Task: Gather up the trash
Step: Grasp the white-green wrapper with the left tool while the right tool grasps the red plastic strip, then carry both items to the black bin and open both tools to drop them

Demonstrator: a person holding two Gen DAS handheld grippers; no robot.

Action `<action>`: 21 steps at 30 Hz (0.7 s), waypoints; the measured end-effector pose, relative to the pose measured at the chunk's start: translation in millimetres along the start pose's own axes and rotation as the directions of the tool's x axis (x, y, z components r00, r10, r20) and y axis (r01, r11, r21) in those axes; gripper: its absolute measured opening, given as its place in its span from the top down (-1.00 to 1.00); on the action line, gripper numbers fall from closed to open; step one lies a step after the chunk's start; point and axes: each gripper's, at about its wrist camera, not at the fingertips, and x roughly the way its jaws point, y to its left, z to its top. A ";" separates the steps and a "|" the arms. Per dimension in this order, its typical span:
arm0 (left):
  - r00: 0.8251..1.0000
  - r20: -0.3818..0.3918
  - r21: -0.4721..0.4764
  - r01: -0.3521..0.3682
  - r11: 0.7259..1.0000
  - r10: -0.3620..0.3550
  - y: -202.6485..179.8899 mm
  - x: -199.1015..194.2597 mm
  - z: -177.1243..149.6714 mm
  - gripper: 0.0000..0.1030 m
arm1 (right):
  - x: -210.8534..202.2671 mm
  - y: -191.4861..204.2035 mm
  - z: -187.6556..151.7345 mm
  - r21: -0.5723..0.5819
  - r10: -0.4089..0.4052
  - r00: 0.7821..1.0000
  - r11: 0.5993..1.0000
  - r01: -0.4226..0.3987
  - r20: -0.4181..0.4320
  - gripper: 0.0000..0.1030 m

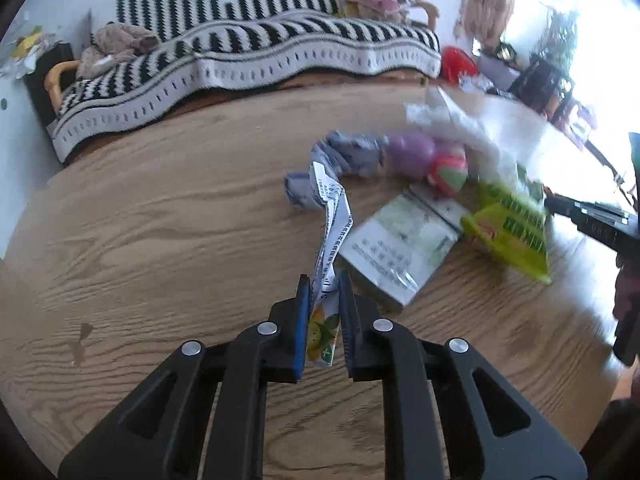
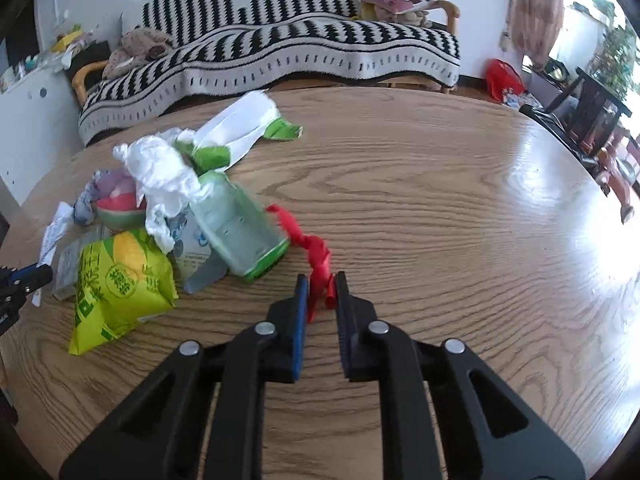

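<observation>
A crumpled white printed paper wrapper with a yellow-and-green fruit picture (image 1: 326,280) is clamped between the closed jaws of the left gripper (image 1: 324,286), its free end trailing away toward a crumpled grey-blue wrapper (image 1: 348,156). In the right wrist view, a twisted strip of red plastic (image 2: 318,264) is pinched between the closed jaws of the right gripper (image 2: 320,284), and its far end is seen lying on the round wood-grain worktop (image 2: 440,200).

The remaining trash is gathered in one heap on the worktop: a yellow-green snack bag (image 2: 120,284), a clear plastic bottle with a green base (image 2: 236,228) lying on its side, a crumpled white plastic bag (image 2: 160,172), a flat silver-and-white printed packet (image 1: 394,248), and a pink-and-green ball (image 1: 448,170) next to a purple rounded object (image 1: 412,152). The heap is blurred in the left wrist view. Behind the worktop, a sofa draped with a black-and-white striped blanket (image 2: 304,52) is seen.
</observation>
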 end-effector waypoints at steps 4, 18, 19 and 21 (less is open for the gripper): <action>0.999 0.035 -0.088 0.029 0.996 -0.026 14.7 -9.1 2.3 0.74 | -13.9 -3.4 2.5 0.027 -0.053 0.996 0.998 0.051 0.078 0.78; 0.997 0.013 -0.139 0.083 0.987 -0.082 27.4 -3.3 5.1 0.74 | -31.5 0.3 3.8 0.070 -0.067 0.985 0.996 0.057 0.157 0.78; 0.996 0.014 -0.137 0.085 0.987 -0.083 27.0 -3.7 5.1 0.74 | -31.3 0.1 4.2 0.071 -0.067 0.985 0.996 0.056 0.157 0.78; 0.996 0.022 -0.132 0.088 0.987 -0.086 25.2 -5.7 5.7 0.74 | -30.3 1.1 3.3 0.072 -0.067 0.986 0.996 0.057 0.153 0.78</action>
